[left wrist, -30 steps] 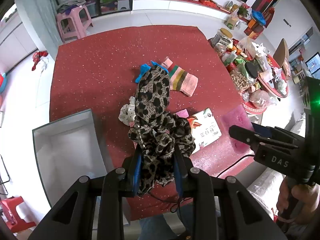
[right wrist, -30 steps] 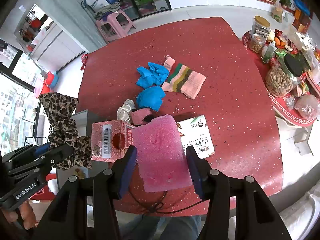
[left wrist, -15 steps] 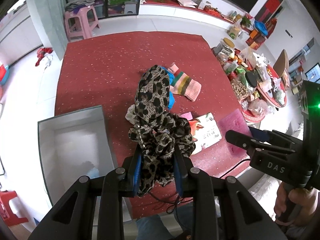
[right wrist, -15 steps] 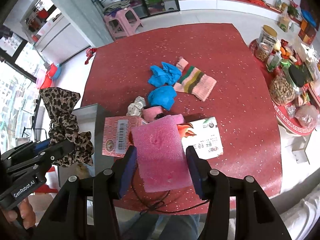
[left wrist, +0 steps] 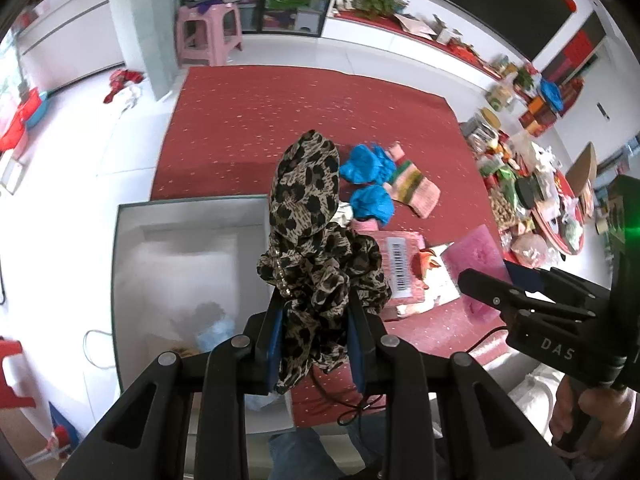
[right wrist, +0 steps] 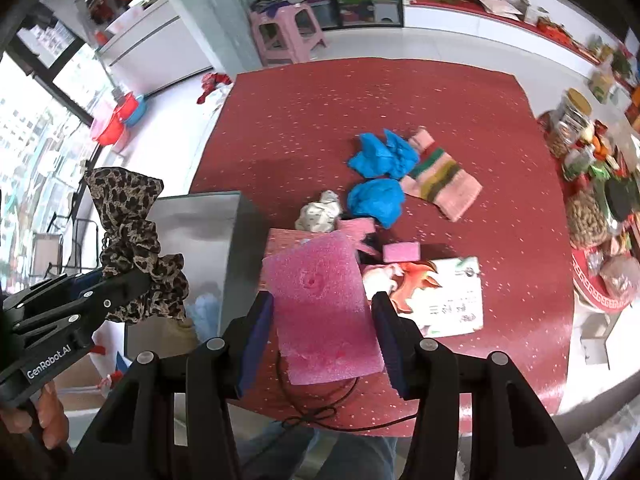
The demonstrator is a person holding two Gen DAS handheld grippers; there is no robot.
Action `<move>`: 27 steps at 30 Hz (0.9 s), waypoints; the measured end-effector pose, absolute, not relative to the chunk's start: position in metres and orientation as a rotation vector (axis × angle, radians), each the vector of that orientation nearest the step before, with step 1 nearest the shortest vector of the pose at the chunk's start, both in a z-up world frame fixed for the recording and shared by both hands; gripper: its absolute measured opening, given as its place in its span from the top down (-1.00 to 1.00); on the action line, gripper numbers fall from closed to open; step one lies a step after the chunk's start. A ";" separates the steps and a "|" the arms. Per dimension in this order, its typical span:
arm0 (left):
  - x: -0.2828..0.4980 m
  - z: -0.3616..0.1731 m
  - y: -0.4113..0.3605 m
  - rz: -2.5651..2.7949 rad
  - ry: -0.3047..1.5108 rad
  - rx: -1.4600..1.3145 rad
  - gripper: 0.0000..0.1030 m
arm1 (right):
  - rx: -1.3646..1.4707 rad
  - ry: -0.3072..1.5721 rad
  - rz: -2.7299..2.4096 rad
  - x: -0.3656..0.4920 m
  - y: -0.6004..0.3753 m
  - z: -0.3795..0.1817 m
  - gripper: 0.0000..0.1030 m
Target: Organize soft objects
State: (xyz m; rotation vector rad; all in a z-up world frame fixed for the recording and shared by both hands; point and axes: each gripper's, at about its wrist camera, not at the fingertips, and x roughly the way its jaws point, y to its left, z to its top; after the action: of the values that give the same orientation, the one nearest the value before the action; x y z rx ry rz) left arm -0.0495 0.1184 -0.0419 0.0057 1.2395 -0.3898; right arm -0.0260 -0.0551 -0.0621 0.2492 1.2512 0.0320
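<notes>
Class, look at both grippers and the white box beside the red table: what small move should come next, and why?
Probably carry the left gripper a little further over the white box and release there. It is clamped on the leopard-print scarf, which hangs above the box's near edge, not yet clearly over the opening. The right gripper holds the pink foam sheet and can follow.

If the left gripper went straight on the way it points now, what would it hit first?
Probably the open grey box: the left gripper, shut on the leopard-print scarf, points steeply down near the box's right wall. Depth is unclear, so it might meet the red table edge instead.
</notes>
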 end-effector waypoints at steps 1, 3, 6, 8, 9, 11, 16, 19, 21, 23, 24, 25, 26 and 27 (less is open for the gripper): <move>-0.049 -0.042 0.122 -0.384 1.239 0.000 0.42 | 0.238 1.252 0.044 -0.024 -0.050 -0.062 -0.01; -0.050 -0.043 0.130 -0.366 1.240 -0.013 0.42 | 0.223 1.255 0.061 -0.020 -0.042 -0.062 -0.01; -0.051 -0.043 0.144 -0.342 1.237 -0.034 0.42 | 0.199 1.259 0.091 -0.014 -0.029 -0.062 -0.01; -0.051 -0.042 0.153 -0.324 1.235 -0.048 0.42 | 0.182 1.263 0.114 -0.009 -0.019 -0.063 -0.01; -0.051 -0.042 0.157 -0.315 1.233 -0.056 0.42 | 0.176 1.265 0.123 -0.007 -0.015 -0.063 -0.01; -0.052 -0.043 0.168 -0.293 1.231 -0.074 0.42 | 0.158 1.270 0.146 -0.002 -0.005 -0.064 -0.01; -0.051 -0.046 0.191 -0.245 1.235 -0.112 0.42 | 0.110 1.285 0.203 0.008 0.020 -0.066 -0.01; -0.050 -0.051 0.205 -0.213 1.243 -0.136 0.42 | 0.080 1.295 0.238 0.013 0.035 -0.069 -0.01; -0.050 -0.054 0.215 -0.188 1.249 -0.152 0.42 | 0.067 1.305 0.263 0.018 0.045 -0.071 -0.01; -0.050 -0.058 0.221 -0.164 1.253 -0.160 0.42 | 0.060 1.318 0.284 0.023 0.054 -0.075 -0.01; -0.050 -0.060 0.226 -0.153 1.255 -0.161 0.42 | 0.062 1.324 0.292 0.025 0.056 -0.076 -0.01; -0.050 -0.062 0.230 -0.141 1.258 -0.164 0.42 | 0.066 1.333 0.304 0.028 0.061 -0.079 -0.01; -0.049 -0.065 0.234 -0.131 1.262 -0.165 0.42 | 0.067 1.339 0.310 0.030 0.063 -0.080 -0.01; -0.049 -0.068 0.238 -0.120 1.267 -0.166 0.42 | 0.064 1.344 0.317 0.032 0.068 -0.081 -0.01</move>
State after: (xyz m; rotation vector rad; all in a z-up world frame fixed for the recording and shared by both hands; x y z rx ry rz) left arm -0.0487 0.2376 -0.0680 -0.1663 1.2670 -0.1196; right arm 0.0322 0.0685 -0.0812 0.0636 1.3444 0.3171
